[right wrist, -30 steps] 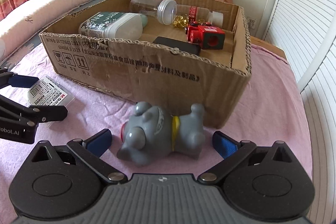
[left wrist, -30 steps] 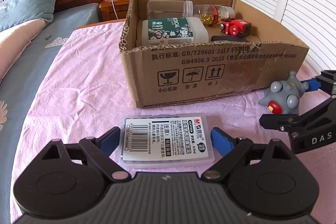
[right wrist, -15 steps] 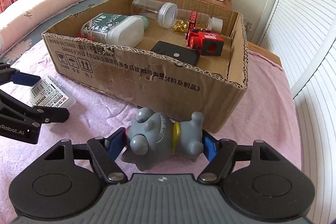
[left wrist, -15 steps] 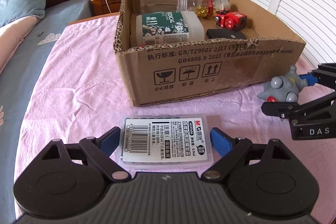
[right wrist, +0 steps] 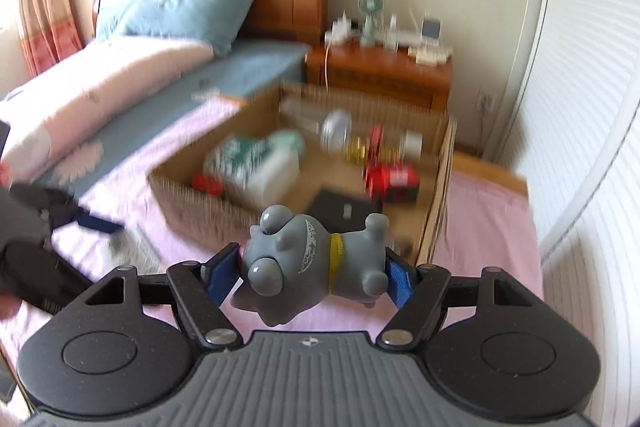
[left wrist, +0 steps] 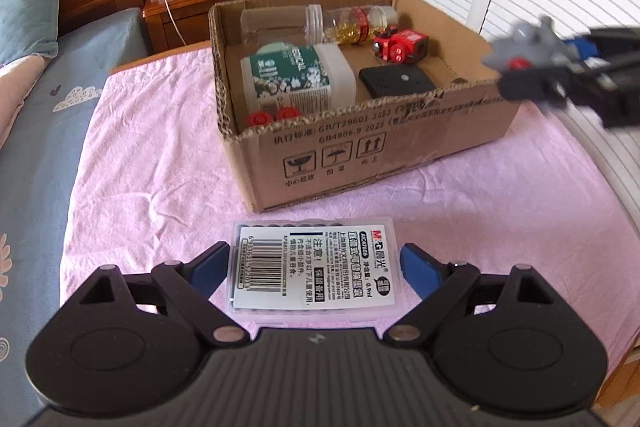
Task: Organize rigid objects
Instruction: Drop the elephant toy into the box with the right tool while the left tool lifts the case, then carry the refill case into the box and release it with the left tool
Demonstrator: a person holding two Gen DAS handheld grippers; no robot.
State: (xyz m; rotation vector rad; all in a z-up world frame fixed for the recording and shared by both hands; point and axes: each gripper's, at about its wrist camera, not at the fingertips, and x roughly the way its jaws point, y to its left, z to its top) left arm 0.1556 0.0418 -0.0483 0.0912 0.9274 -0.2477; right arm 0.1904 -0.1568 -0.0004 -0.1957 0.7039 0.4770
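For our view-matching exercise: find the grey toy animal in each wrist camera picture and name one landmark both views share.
Left wrist view: the grey toy animal is at the right edge, blurred, held above the box's right end.
Right wrist view: the toy is bottom centre, clamped sideways in the right tongs.
Shared landmark: the cardboard box.

Right gripper (right wrist: 312, 267) clamps the grey toy (right wrist: 316, 259) above the cardboard box (right wrist: 436, 211).
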